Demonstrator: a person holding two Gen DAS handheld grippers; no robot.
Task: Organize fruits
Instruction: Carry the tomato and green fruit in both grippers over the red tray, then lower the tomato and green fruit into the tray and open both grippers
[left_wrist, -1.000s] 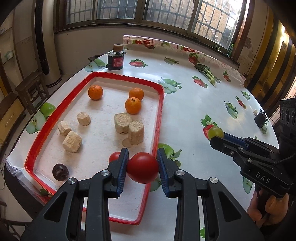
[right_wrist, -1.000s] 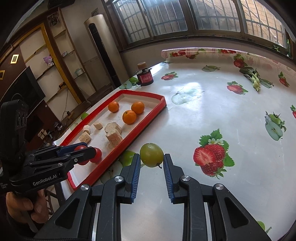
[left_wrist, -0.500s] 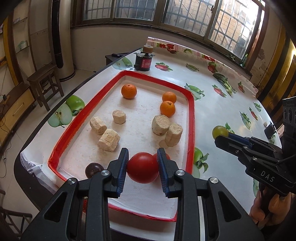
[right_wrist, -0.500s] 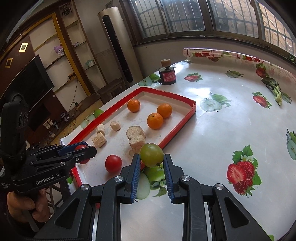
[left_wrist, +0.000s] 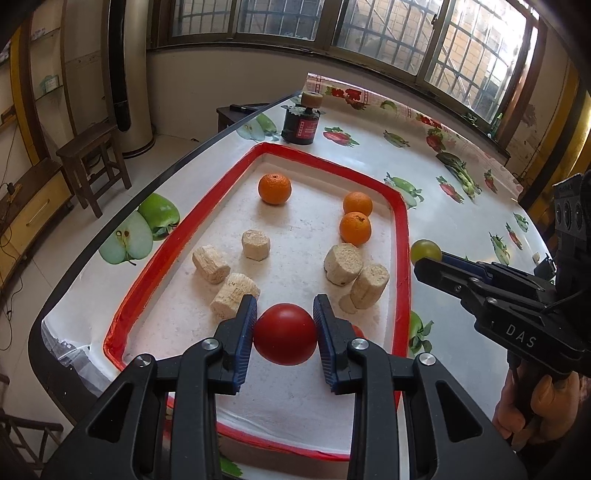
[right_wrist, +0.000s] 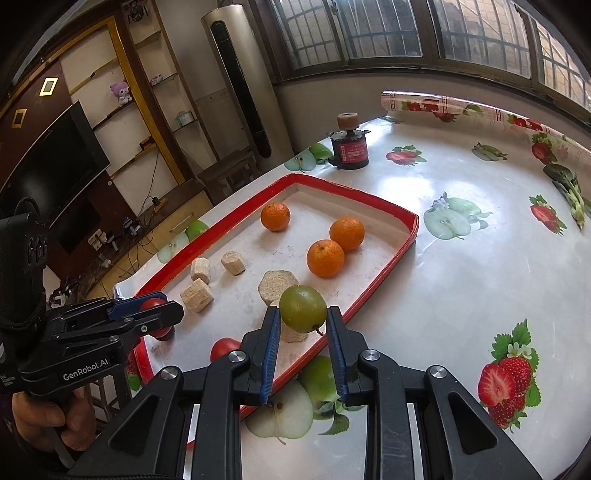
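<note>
Pinching a red tomato (left_wrist: 285, 334), the left gripper (left_wrist: 285, 325) is hanging over the red-rimmed tray (left_wrist: 402, 236); the right gripper (right_wrist: 303, 325) is clamping a green fruit (right_wrist: 303, 308) above the tray's near edge, having come in from over the fruit-print tablecloth (right_wrist: 480, 280); barred windows (left_wrist: 388, 33) are lining the room behind.

Tray (left_wrist: 400, 236) lies on the table (right_wrist: 461, 295), along its left edge; jar (left_wrist: 301, 123) stands behind the tray's far end; three oranges (left_wrist: 274, 189) in the tray's far half, two touching at right; biscuit chunks (left_wrist: 255, 244) in the middle; tomato (right_wrist: 224, 347) in the near end.
</note>
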